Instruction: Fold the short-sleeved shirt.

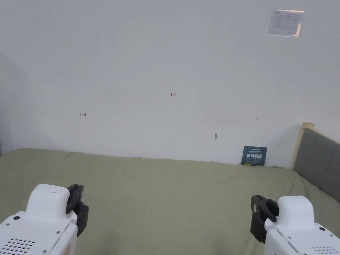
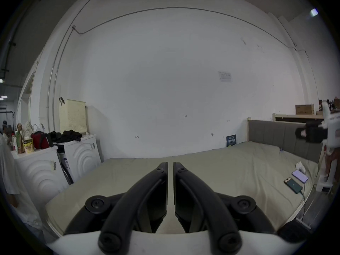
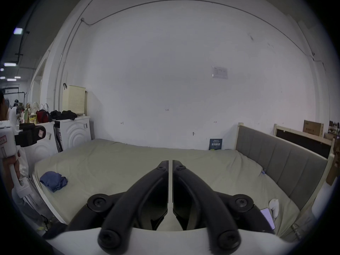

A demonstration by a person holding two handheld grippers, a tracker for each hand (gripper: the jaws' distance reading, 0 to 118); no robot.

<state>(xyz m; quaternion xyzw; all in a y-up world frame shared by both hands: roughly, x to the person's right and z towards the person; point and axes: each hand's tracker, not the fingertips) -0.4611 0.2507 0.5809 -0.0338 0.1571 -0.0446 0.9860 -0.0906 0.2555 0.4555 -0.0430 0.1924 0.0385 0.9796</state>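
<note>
Both grippers we hold up over the bed, apart from each other: our left gripper (image 2: pixel 170 164) has its jaws drawn together with only a thin slit between them and nothing in it, and our right gripper (image 3: pixel 170 162) is the same, nearly closed on air. Below them spreads the bed (image 1: pixel 166 199) under a pale green sheet, its far edge against the white wall (image 1: pixel 149 66), with a grey padded headboard (image 3: pixel 279 159) along its right side. Left of the bed we see two white washing machines (image 2: pixel 81 154), a cream perforated basket (image 2: pixel 72 115) and dark clothes on top. Crumpled into a blue heap, the short-sleeved shirt (image 3: pixel 53 180) lies near the bed's left corner on our side, well apart from both grippers. By the headboard lie two phones (image 2: pixel 295 180), one with a cable. A small dark sign (image 1: pixel 254 155) leans against the wall, and a paper sheet (image 1: pixel 285 22) hangs high above it.
</note>
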